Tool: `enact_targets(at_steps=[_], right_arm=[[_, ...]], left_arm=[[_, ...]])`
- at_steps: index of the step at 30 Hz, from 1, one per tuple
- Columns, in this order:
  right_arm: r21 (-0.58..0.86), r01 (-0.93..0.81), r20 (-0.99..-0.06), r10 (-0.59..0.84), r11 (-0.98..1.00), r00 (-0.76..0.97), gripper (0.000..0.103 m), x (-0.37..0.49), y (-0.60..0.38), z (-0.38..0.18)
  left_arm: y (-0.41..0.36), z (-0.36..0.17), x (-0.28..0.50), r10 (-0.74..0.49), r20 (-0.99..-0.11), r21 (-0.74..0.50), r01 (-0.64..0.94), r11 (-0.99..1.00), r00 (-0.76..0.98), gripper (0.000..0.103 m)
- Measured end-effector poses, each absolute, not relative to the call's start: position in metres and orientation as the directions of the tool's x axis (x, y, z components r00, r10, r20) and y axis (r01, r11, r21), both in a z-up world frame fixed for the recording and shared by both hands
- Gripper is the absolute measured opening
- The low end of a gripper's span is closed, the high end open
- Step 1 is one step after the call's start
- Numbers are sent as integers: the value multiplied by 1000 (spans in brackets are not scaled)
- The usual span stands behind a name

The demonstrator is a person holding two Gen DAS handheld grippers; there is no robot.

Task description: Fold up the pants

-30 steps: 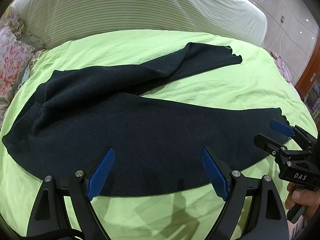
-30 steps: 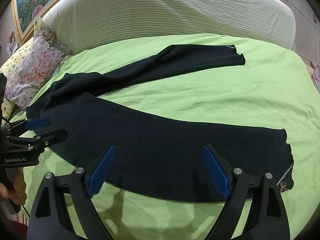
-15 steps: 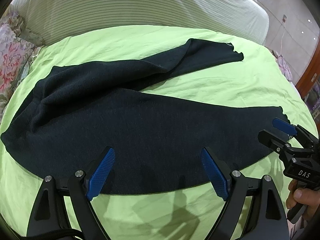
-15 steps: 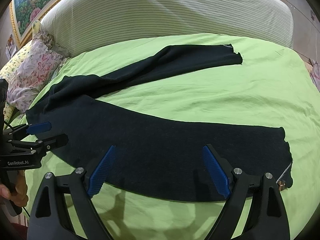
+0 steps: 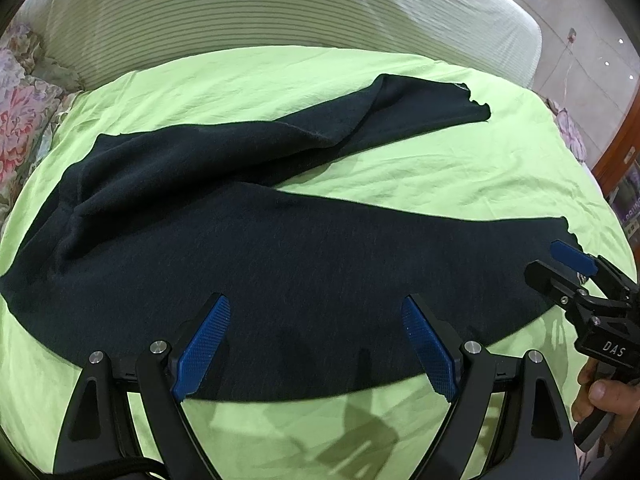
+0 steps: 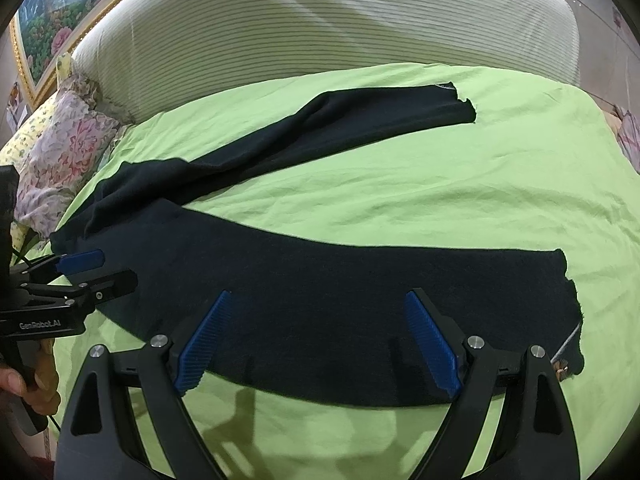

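Dark navy knit pants point(image 5: 304, 264) lie spread flat on my lime-green bedsheet point(image 5: 440, 184), the two legs forking apart toward the right, waist end at the left. My left gripper point(image 5: 316, 340) hangs over the near leg's lower edge with its blue-padded jaws spread wide, gripping nothing. My right gripper point(image 6: 316, 340) hangs over the same leg nearer its ragged cuff, jaws likewise parted and empty. A striped pale headboard cushion point(image 6: 320, 32) curves behind the bed, and a floral pillow point(image 6: 60, 160) sits at the left.
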State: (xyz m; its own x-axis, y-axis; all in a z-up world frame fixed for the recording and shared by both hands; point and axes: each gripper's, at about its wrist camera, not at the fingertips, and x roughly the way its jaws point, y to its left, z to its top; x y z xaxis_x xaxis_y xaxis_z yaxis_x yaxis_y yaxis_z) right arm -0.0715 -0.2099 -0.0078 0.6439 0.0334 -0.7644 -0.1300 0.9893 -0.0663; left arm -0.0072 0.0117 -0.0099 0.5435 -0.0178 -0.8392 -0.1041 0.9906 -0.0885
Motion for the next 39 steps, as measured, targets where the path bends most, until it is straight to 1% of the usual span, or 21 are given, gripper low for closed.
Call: enact_targets(at_steps=[6,10,17,22,27,33,39], right_arm=[[-30,-101,-769,41,994,637,88,-53,-225,1],[-25,-83,-761,35,996,648,88,-31,-236,12],[20,-30,-741,35,999,670,89,24,-262,40],[51,29,-744,19,998,668,89,69,-287,54],[68,60,-731,9,996,683,89,107,-306,67],[95,89,-745,11,991,666,89,153,-329,64],[111,110,-763,13,988,647,89,186,-345,52]], left_arm=[[13,1,21,-11,-831,-90,-114,989,556,88],[12,5,49,-9,-843,-81,-111,991,537,89],[7,12,106,-10,-854,-68,-93,993,521,88],[1,15,149,-4,-856,-54,-81,995,517,89],[-2,7,186,0,-873,-43,-76,996,489,88],[-4,-5,221,22,-879,-19,-81,997,476,89],[-15,-15,255,34,-889,13,-48,999,456,89]])
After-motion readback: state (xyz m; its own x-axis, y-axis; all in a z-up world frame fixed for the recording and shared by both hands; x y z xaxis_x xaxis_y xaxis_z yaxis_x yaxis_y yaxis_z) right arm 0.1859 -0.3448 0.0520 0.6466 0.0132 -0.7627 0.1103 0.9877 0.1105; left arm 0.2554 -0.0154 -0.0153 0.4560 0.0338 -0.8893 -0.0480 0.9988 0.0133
